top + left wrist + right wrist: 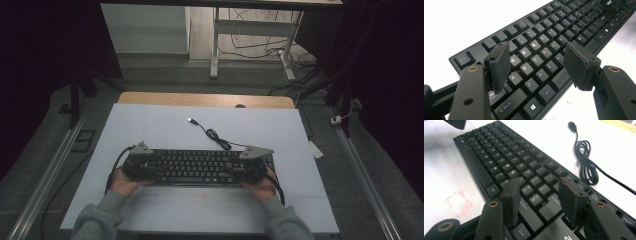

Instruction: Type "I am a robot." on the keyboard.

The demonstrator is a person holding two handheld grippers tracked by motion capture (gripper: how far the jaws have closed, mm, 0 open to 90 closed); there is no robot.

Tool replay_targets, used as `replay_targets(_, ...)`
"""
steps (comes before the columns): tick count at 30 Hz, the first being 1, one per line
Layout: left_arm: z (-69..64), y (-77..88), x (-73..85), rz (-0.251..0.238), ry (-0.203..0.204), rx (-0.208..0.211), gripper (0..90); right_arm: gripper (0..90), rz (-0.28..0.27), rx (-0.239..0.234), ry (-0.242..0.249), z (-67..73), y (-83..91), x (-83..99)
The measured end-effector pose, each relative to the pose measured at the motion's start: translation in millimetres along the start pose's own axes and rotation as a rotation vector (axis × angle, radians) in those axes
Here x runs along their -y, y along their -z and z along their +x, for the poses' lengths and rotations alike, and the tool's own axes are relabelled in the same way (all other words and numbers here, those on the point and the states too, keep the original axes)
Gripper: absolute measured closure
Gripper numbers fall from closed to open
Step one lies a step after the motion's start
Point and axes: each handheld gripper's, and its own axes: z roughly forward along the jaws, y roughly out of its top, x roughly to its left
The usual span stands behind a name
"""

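Note:
A black keyboard (196, 167) lies across the near middle of the white table top (150, 125). Its black cable (216, 135) coils behind it and ends in a USB plug (191, 120). My left gripper (142, 167) is over the keyboard's left end; my right gripper (251, 168) is over its right end. In the left gripper view the left gripper (536, 50) stands open just above the letter keys of the keyboard (544, 37), gripping nothing. In the right gripper view the right gripper (539, 182) is open above the keys of the keyboard (506, 157), with the cable (584, 162) to the right.
A wooden strip (200, 98) edges the table's far side. Faint red marks (459, 203) show on the white surface in front of the keyboard. Beyond the table are desk legs (215, 50) and floor cables (260, 47). Metal rails (47, 175) flank the table.

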Motion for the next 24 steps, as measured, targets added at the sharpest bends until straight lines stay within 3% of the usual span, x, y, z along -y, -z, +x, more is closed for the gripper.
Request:
replay_targets(16, 0.1, -2.1, -0.5, 0.009, 0.003, -0.008, 34.9, 55.5, 0.029, -0.043, 0.022, 10.4, -39.8, -25.8)
replay_targets(19, 0.0, -2.4, -0.5, 0.012, 0.002, -0.010, 34.6, 59.2, 0.032, -0.049, 0.020, 11.5, -46.4, -28.8)
replay_targets(24, -0.4, -3.4, -0.5, 0.016, -0.002, -0.009, 34.5, 74.0, 0.063, -0.063, 0.027, 13.4, -54.5, -31.5)
